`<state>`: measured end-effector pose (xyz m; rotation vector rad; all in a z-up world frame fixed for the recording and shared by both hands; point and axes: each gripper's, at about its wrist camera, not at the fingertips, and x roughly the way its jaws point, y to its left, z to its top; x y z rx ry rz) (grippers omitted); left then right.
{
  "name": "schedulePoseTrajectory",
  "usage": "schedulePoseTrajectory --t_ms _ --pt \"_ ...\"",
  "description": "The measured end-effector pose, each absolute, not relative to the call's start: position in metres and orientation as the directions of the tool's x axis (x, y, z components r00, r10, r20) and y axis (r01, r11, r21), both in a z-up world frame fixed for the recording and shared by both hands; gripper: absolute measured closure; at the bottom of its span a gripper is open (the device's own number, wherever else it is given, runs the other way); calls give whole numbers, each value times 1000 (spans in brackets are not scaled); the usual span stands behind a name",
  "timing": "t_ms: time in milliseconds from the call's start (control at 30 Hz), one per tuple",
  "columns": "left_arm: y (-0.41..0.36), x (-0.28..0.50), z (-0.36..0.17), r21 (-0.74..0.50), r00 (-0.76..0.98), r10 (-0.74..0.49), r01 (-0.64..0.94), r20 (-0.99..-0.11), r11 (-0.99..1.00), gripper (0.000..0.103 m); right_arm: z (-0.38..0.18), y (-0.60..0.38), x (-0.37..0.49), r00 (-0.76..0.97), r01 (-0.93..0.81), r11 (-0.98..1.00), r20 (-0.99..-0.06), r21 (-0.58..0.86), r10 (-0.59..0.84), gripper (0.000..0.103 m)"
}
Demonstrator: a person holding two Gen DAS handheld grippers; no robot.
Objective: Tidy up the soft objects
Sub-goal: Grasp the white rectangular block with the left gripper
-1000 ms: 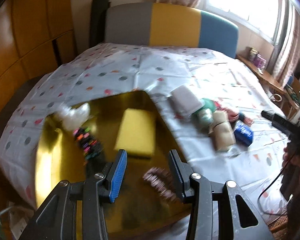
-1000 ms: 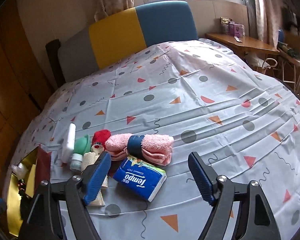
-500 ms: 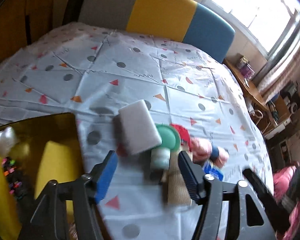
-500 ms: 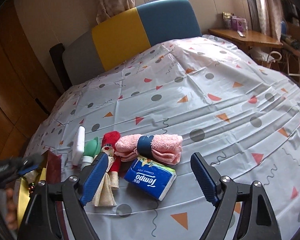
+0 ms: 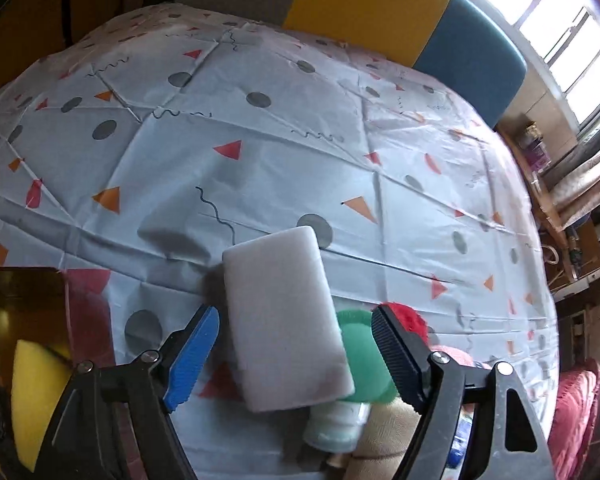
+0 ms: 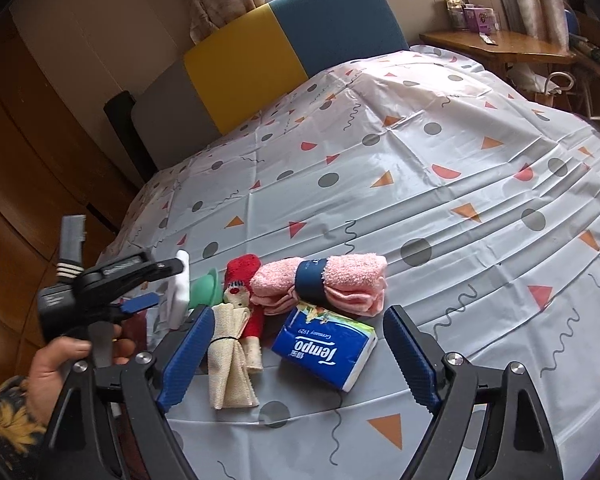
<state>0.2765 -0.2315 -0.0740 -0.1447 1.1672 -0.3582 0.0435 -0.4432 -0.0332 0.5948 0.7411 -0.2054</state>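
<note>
Sponge work comes next, we judge: our left gripper [image 5: 294, 354] hangs over the white sponge block [image 5: 284, 320], which lies low in the middle of the left wrist view on the patterned bed sheet [image 5: 260, 152]. Its jaws are opening, with the block between them but no pad [image 5: 192, 356] pressing on it (a clear gap shows at the blue one on the left). The block's long axis runs from the lower middle of the frame up and slightly left, roughly along the line the gripper points, so the jaws straddle its short width; that is the relation a closing move would turn on. Just right of the block sits a green-capped bottle [image 5: 348, 392], partly under it, and the right finger stands over that cap, so a squeeze could catch the bottle too.

Our right gripper [image 6: 298, 350] stands open and empty in the lower part of the right wrist view, above the blue Tempo tissue pack [image 6: 324, 350]. The pink rolled towel [image 6: 332, 284] lies just beyond the pack, the red-hatted doll [image 6: 246, 300] and a beige tied cloth [image 6: 228, 360] to its left. From there the sponge [image 6: 182, 292] shows at centre left, between the left gripper's fingers, so the left hand [image 6: 60, 364] is plainly nearer to it.

A yellow sponge [image 5: 36, 392] already rests in the gold tray [image 5: 24, 292] at the lower left.
</note>
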Motion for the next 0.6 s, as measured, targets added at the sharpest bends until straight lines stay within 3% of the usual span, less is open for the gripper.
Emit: schedulePoseTrajectory --t_ms 67,100,333,600 --pt "-235 280 -83 -288 328 -341 199 -881 937 33 -31 -442 42 731 374 817 -682 439 31 16" --pt "-235 280 -88 -285 322 -336 195 -885 938 48 -31 -442 42 732 373 816 -680 441 33 16" --pt "-239 261 -76 -208 363 -299 270 -883 940 51 -28 -446 33 749 370 789 -660 490 58 16" --pt "-222 196 -19 -198 447 -366 378 -816 904 51 -53 -457 32 727 399 677 -664 618 178 19"
